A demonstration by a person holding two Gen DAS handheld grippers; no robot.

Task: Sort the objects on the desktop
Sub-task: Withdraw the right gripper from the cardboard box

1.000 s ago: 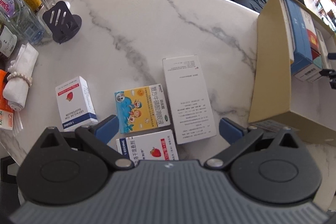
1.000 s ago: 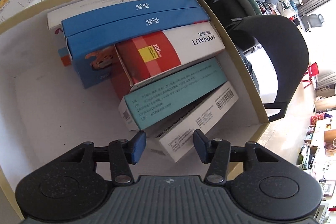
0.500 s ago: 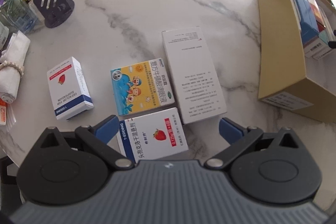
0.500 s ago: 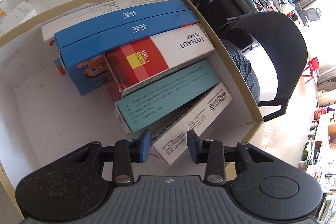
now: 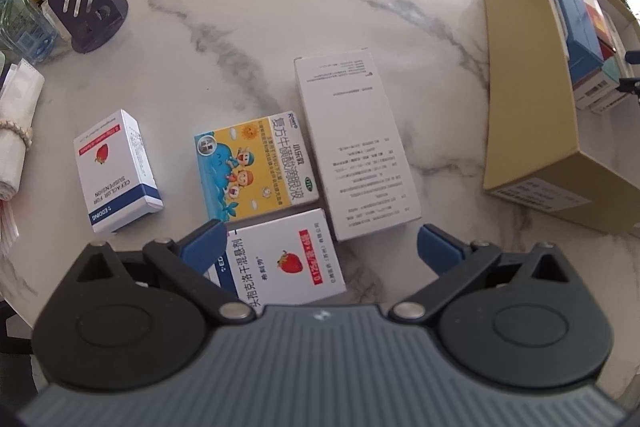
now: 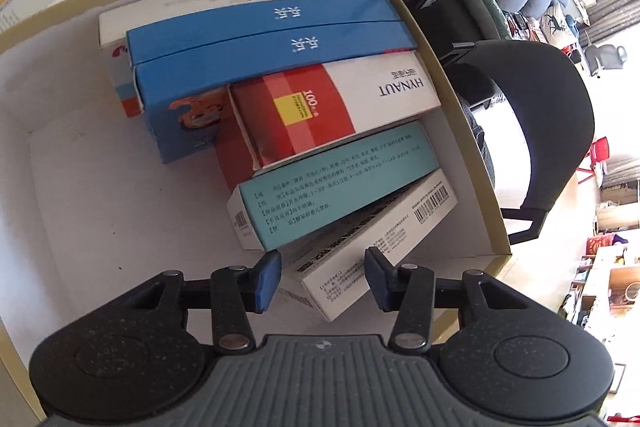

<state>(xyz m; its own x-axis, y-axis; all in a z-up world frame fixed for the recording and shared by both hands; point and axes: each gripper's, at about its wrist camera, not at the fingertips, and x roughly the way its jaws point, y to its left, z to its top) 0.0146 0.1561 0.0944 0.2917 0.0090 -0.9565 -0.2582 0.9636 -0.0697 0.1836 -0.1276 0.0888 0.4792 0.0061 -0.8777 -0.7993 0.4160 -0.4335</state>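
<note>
Our left gripper (image 5: 320,243) hangs wide open over the strawberry box (image 5: 286,261), gripping nothing; our right gripper (image 6: 322,273) straddles the white barcode box (image 6: 372,247) in the cardboard box (image 6: 460,115). Its jaws are easing apart, pads not pressing.

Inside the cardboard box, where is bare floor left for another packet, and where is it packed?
Bare: the cardboard box floor between its left wall and the blue cartons. Crowded: along the right wall, cartons stacked down to the white barcode carton, where the right tongs are opening.

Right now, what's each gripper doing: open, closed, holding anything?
Left gripper: open wide, holding nothing, above the strawberry box.
Right gripper: opening, fingers astride the white barcode box in the cardboard tray.
</note>
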